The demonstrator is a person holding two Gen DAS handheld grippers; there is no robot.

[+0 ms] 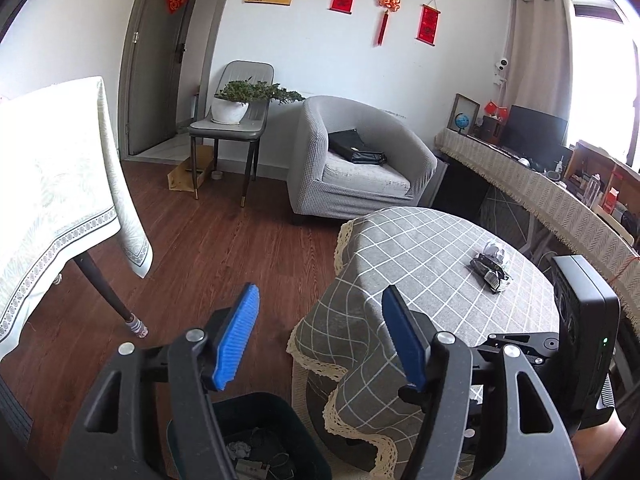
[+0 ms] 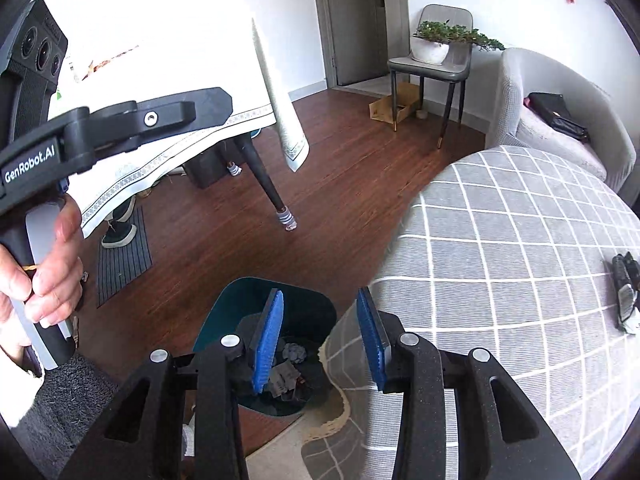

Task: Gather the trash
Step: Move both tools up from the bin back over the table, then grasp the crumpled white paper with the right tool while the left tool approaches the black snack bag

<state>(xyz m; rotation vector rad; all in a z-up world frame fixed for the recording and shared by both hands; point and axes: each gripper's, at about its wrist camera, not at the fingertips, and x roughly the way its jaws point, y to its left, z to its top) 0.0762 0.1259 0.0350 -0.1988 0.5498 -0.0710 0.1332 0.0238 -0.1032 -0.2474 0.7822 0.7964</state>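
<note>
Daylight floods the room from the window (image 1: 600, 80) far right of the left claw, blowing it out to white. In the right wrist view the pale tablecloth (image 2: 160, 40) up and left of the claw is washed out by glare. Both fisheye pictures are sharp at centre, with bent lines and dark vignetted corners at the edges.

— Where is the trash bin (image 2: 224, 320) placed?
— On the floor (image 1: 224, 248), just beside the draped round table (image 1: 420, 264), at its left edge.

— What is found on that table?
— A wrapper (image 1: 490, 271), with a crumpled paper ball (image 1: 494, 249) touching it behind.

— And beyond?
— An armchair (image 1: 360, 160) is set behind the table, a chair (image 1: 230, 120) bearing a potted plant (image 1: 236, 100) to its left.
</note>
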